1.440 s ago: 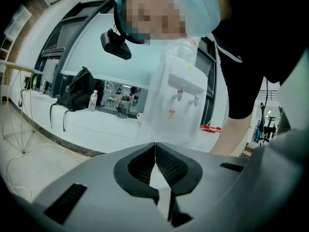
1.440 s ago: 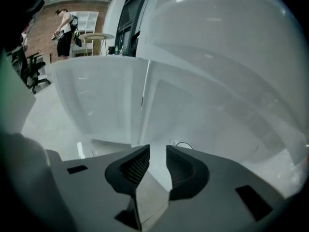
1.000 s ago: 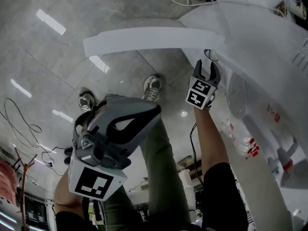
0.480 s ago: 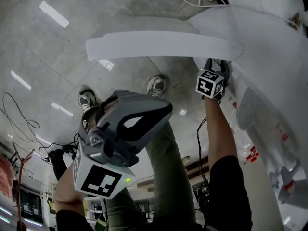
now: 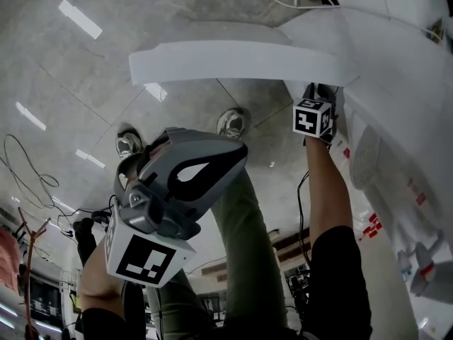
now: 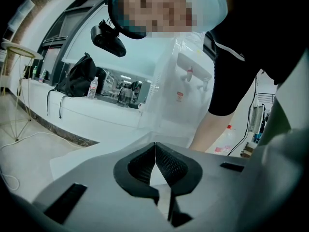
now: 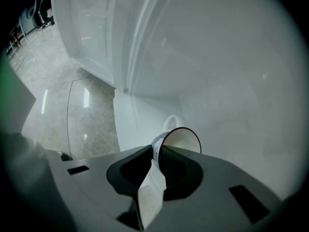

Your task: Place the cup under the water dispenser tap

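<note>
A cup [image 7: 182,140] with a white inside, a dark rim and a handle lies tilted on a white surface [image 7: 217,81] in the right gripper view. My right gripper [image 7: 156,151] pinches its rim wall between both pads while the jaws are closing. In the head view only that gripper's marker cube [image 5: 313,119] shows, at the edge of a white curved ledge [image 5: 241,59], and the cup is hidden. My left gripper [image 5: 237,154] hangs in the foreground over the person's legs, its tips [image 6: 155,146] together with nothing in them. The white water dispenser [image 6: 186,76] has red and blue taps.
The dispenser body [image 5: 396,154] fills the right side of the head view. Cables [image 5: 28,176] trail over the grey tiled floor, and the person's shoes [image 5: 232,121] stand below. Across the room a counter carries a black bag [image 6: 79,76].
The right gripper rolled and dropped to the white ledge; its open jaws, visible a second ago, are now hidden behind the cube. The left gripper sank slightly.
</note>
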Demonstrator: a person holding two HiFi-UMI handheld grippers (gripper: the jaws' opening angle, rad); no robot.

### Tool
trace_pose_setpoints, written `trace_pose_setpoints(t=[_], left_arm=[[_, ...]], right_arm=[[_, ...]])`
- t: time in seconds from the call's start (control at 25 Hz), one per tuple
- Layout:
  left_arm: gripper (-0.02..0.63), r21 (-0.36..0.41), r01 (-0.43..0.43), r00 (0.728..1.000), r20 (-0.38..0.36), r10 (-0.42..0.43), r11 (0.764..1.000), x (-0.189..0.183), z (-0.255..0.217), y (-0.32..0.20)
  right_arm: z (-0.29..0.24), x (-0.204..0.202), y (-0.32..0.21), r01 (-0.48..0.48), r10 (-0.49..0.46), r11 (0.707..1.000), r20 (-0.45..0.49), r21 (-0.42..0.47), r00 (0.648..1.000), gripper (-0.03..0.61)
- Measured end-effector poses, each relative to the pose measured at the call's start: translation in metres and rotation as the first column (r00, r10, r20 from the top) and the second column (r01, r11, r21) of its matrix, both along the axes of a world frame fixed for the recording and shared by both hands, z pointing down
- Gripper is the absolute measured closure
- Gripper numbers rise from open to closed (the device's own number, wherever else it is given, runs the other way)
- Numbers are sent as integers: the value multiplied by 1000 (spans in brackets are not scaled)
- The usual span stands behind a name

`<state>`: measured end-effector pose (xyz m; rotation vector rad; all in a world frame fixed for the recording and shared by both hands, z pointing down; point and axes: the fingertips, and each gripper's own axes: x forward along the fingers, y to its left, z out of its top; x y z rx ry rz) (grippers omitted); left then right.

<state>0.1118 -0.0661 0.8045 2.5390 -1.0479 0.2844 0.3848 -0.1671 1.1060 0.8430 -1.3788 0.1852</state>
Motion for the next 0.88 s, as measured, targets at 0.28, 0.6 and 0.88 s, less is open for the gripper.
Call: trace_pose_setpoints(t=[0.28,0.6,0.88], left_arm=[[594,14,-18,1000,4,18,1000,-4,-27,2],[594,63,-42,999,-9,42,997,-12,-82,9],[594,49,-98,995,-14,99,994,-19,-130,34]], right_arm=[[-26,-29,45,-52,55,998,78,-40,995,505],[-81,-58,99,-93,102,993,146,-70,984,506],[-145,-72,134,-183,195,980,182,-82,964,506]])
